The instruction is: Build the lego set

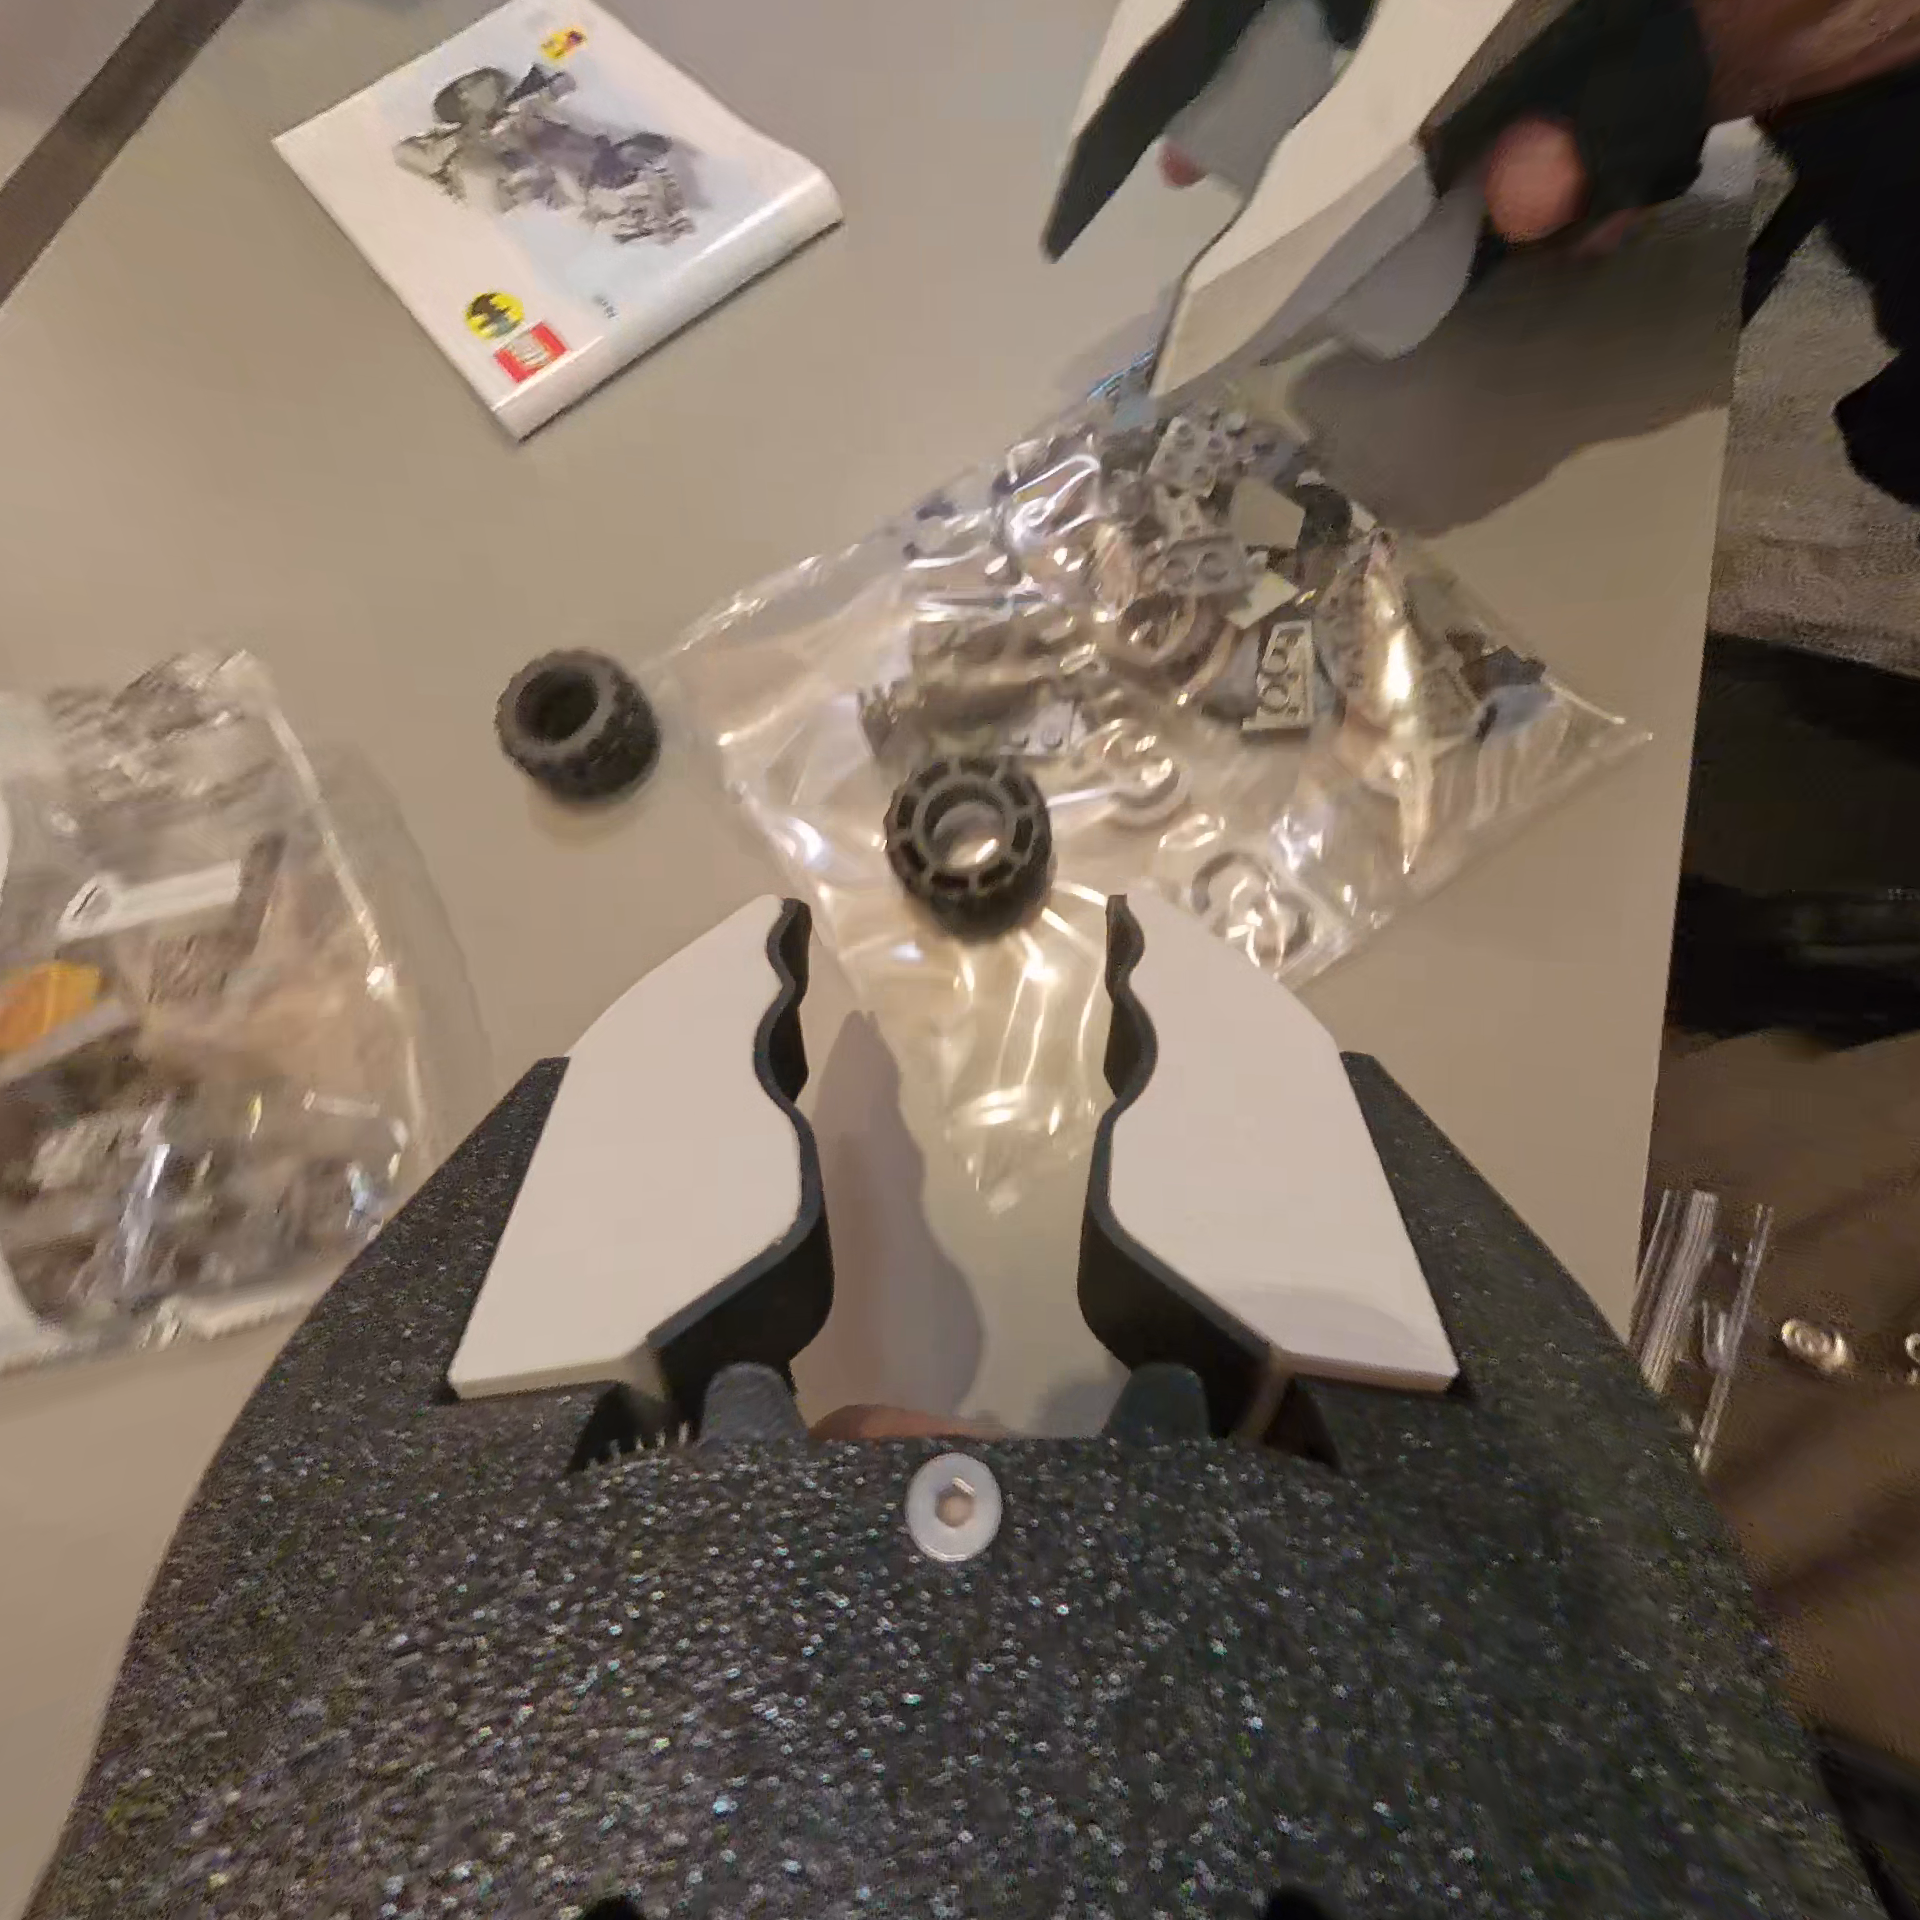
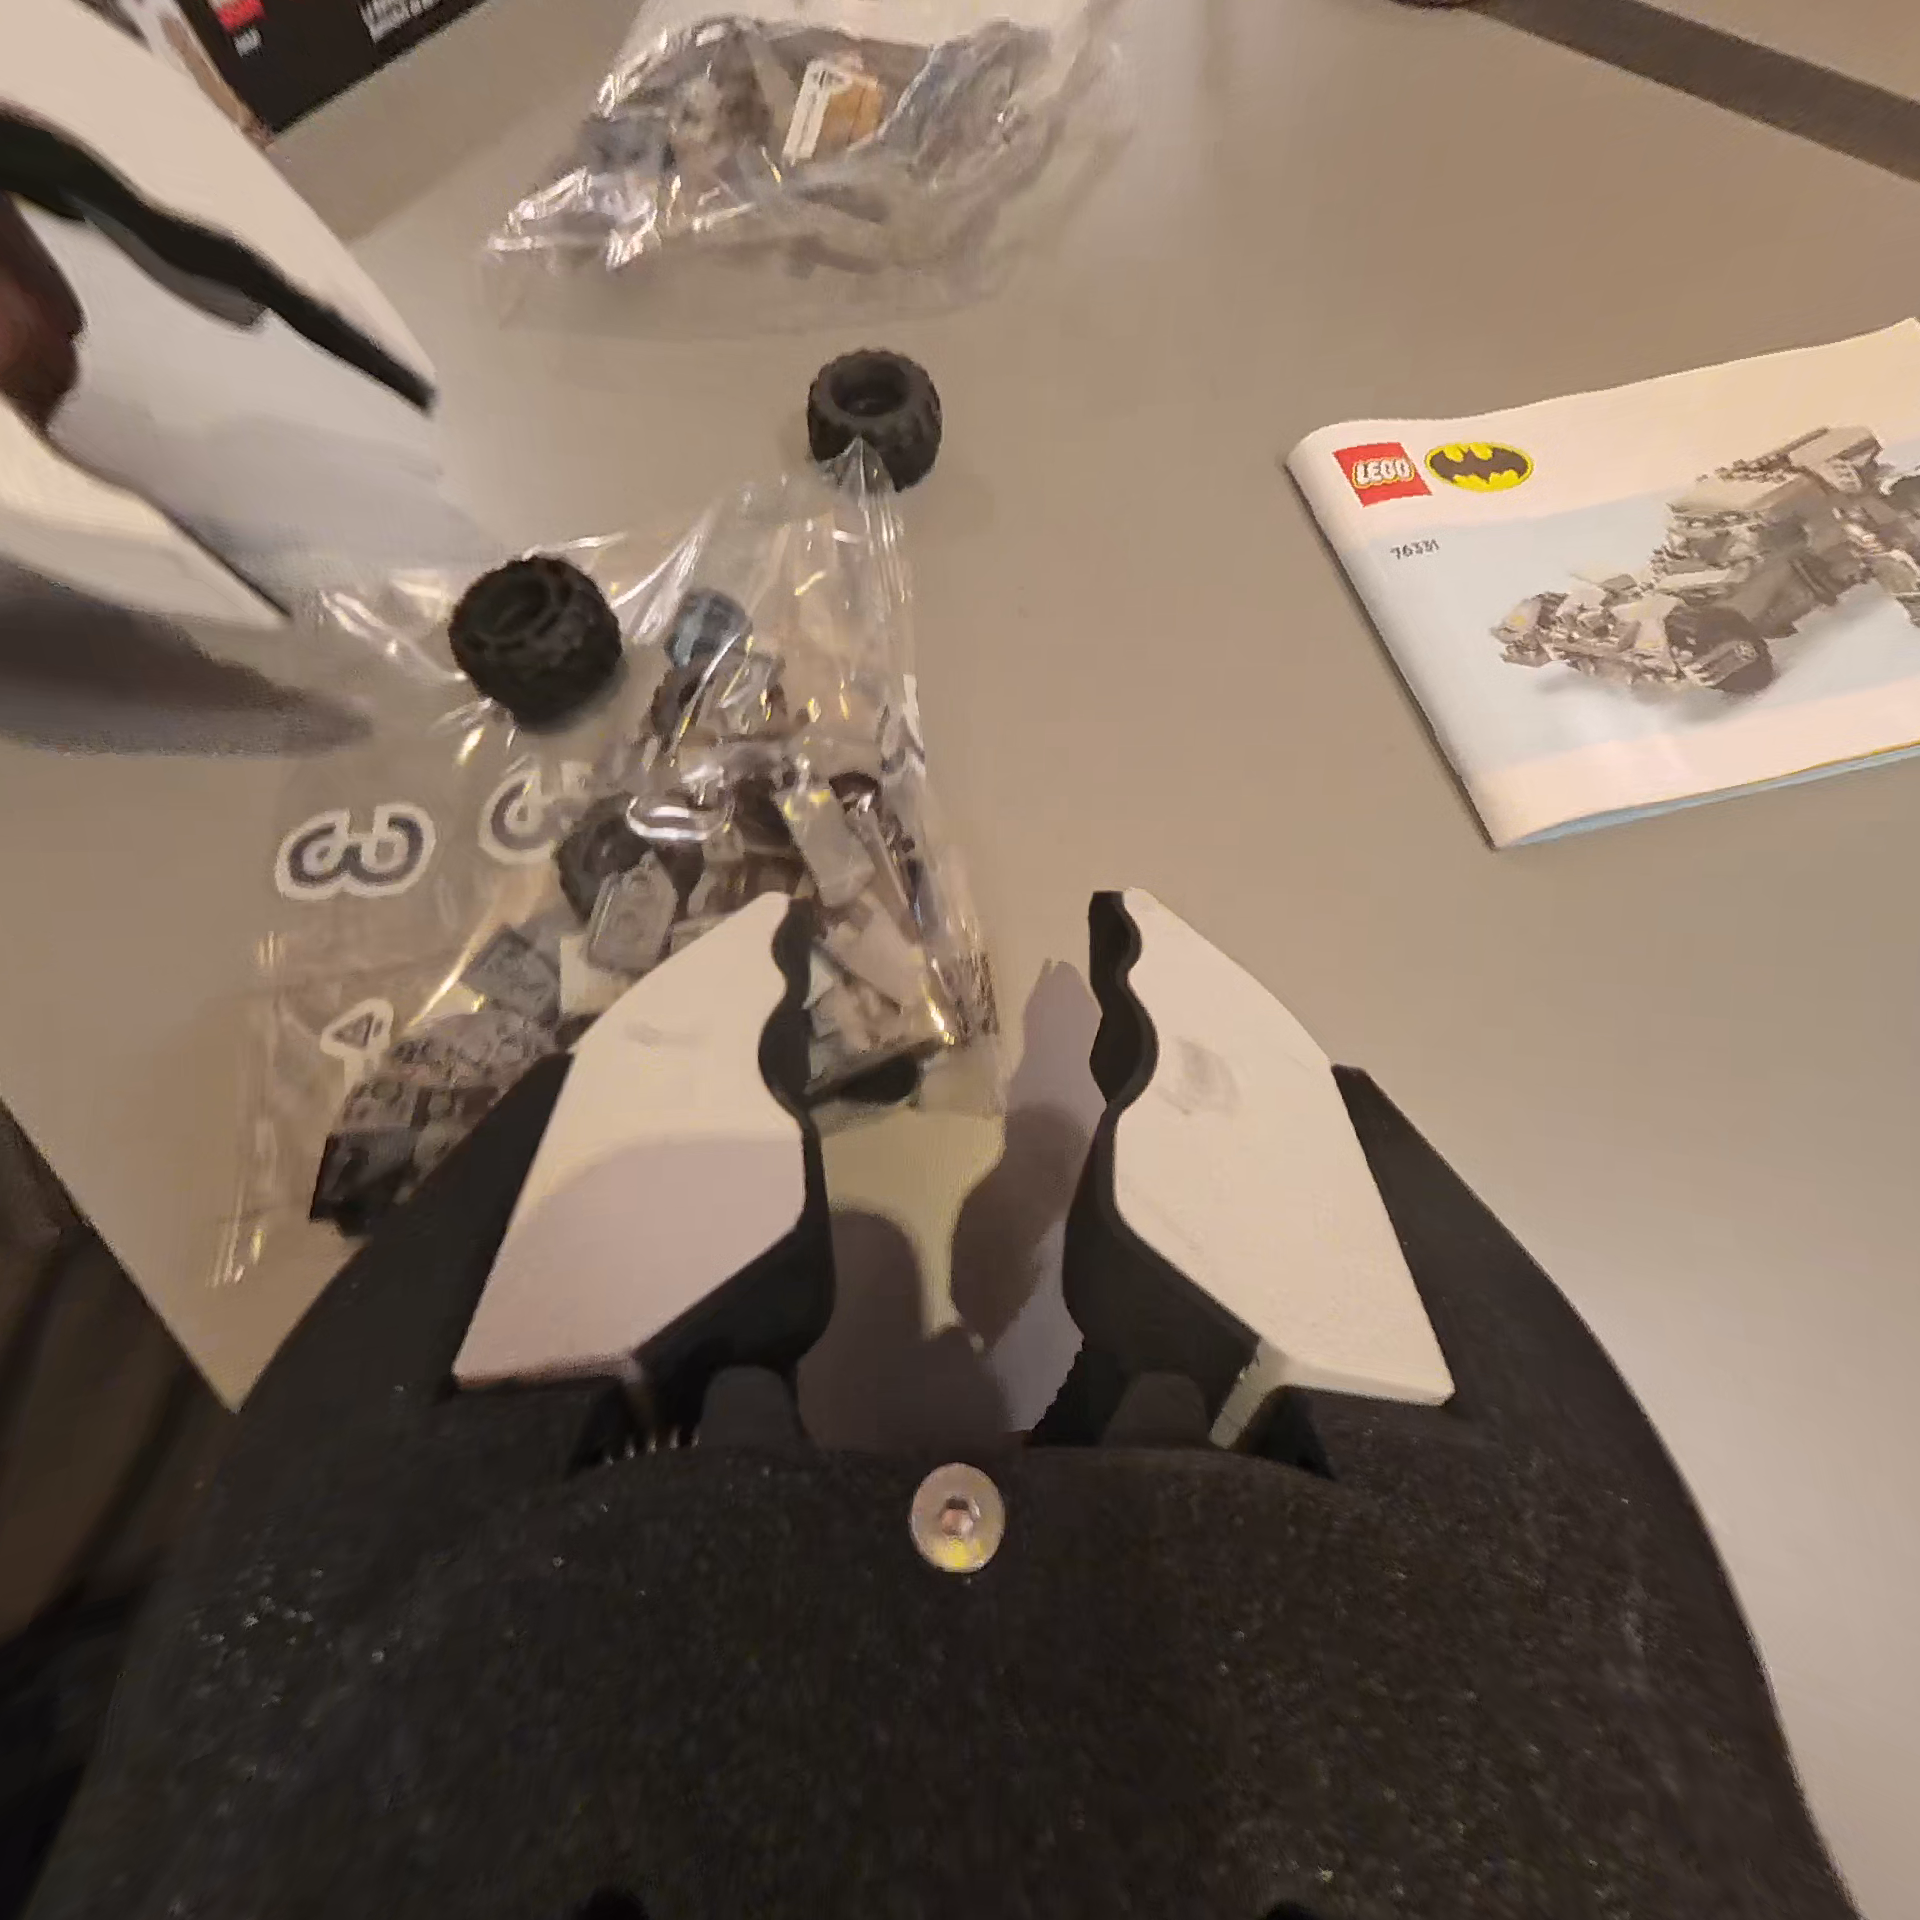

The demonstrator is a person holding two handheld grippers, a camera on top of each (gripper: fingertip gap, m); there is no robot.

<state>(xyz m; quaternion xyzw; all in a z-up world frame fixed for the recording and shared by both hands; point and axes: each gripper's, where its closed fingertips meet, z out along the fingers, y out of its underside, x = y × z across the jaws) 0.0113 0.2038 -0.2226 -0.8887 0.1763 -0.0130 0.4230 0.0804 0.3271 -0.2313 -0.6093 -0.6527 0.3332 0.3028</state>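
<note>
My left gripper [image 1: 956, 925] is open and hovers over the near end of a clear plastic bag of grey bricks [image 1: 1195, 644]. A black tyre [image 1: 966, 847] lies on that bag just ahead of its fingertips, untouched. A second black tyre [image 1: 577, 722] lies on the table to the left. My right gripper [image 2: 951, 935] is open; the bag's [image 2: 675, 883] edge lies between its fingers beside the left pad, not gripped. It also shows in the left wrist view [image 1: 1247, 260], over the bag's far end. Both tyres show in the right wrist view, one on the bag [image 2: 535, 655], one beyond it [image 2: 873, 416].
An instruction booklet [image 1: 561, 197] lies on the grey table [image 1: 312, 540], at the right in the right wrist view [image 2: 1621, 623]. A second bag of parts [image 1: 177, 987] lies at the left. A dark box [image 2: 312, 42] stands behind. The table edge [image 1: 1704, 831] runs down the right.
</note>
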